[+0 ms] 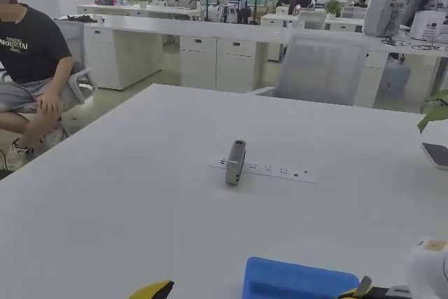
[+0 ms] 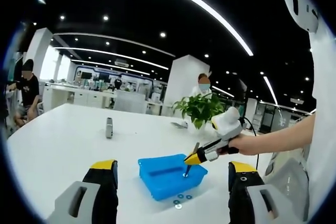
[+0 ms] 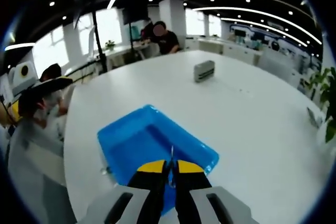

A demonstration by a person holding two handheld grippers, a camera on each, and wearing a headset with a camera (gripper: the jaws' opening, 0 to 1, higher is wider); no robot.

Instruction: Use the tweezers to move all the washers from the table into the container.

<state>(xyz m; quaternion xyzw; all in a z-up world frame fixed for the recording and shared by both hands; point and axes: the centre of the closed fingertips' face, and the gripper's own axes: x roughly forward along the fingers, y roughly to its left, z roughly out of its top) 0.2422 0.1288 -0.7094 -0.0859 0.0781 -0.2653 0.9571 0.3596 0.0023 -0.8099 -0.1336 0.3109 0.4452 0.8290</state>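
Right gripper [image 3: 171, 169] fingers were clamped shut on the tweezers [image 3: 171, 156], tip pointing down over the blue container [image 3: 131, 135] at bottom centre of the right gripper view. That reads as a drop position. Couldn't tell if a washer was in the tip, too small. Left gripper [image 2: 173, 167] fingers were spread wide and held nothing, flanking the container at the bottom of its view, probably parked to keep clear. A few washers [image 2: 181, 199] lay on the desk [image 1: 140, 194] just beside the container's near wall, lower centre of the left gripper view. Job looked unfinished.
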